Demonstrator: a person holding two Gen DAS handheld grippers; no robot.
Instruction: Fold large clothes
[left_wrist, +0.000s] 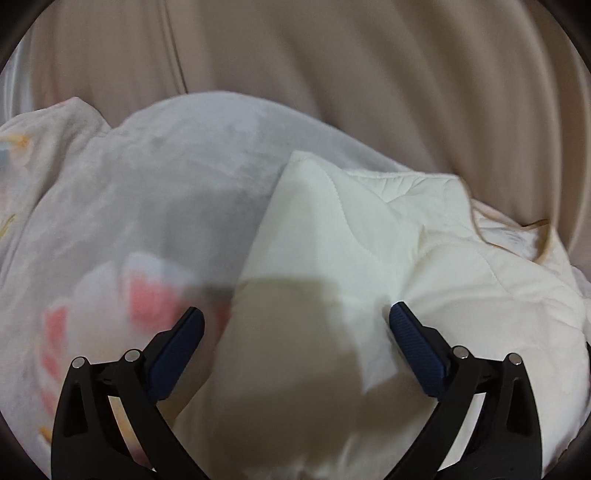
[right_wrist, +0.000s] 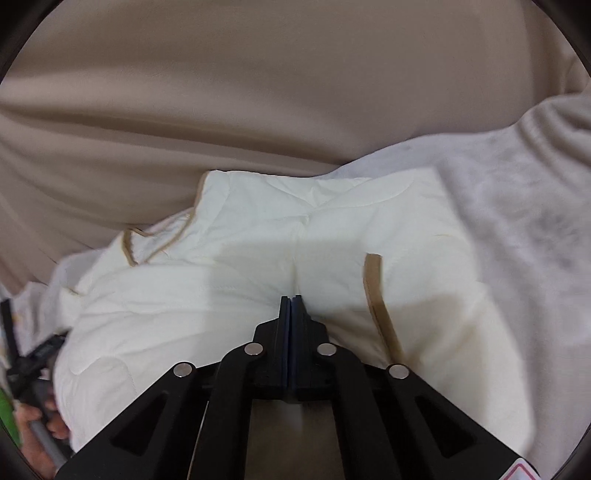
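A cream quilted garment with tan piping (left_wrist: 369, 240) lies bunched on a pale grey blanket. In the left wrist view my left gripper (left_wrist: 293, 317) is open, its blue-padded fingers spread either side of a folded cream corner, just above the cloth. In the right wrist view the same garment (right_wrist: 258, 251) fills the middle, with a tan strip (right_wrist: 376, 295) running down it. My right gripper (right_wrist: 291, 299) is shut, fingertips pressed together against the cream fabric; whether cloth is pinched between them I cannot tell.
The grey fleece blanket (left_wrist: 166, 177) with a pink flower print (left_wrist: 147, 295) spreads left; it also shows in the right wrist view (right_wrist: 517, 221). Beige upholstery (right_wrist: 258, 92) rises behind. A hand holding the other gripper's handle (right_wrist: 40, 424) is at lower left.
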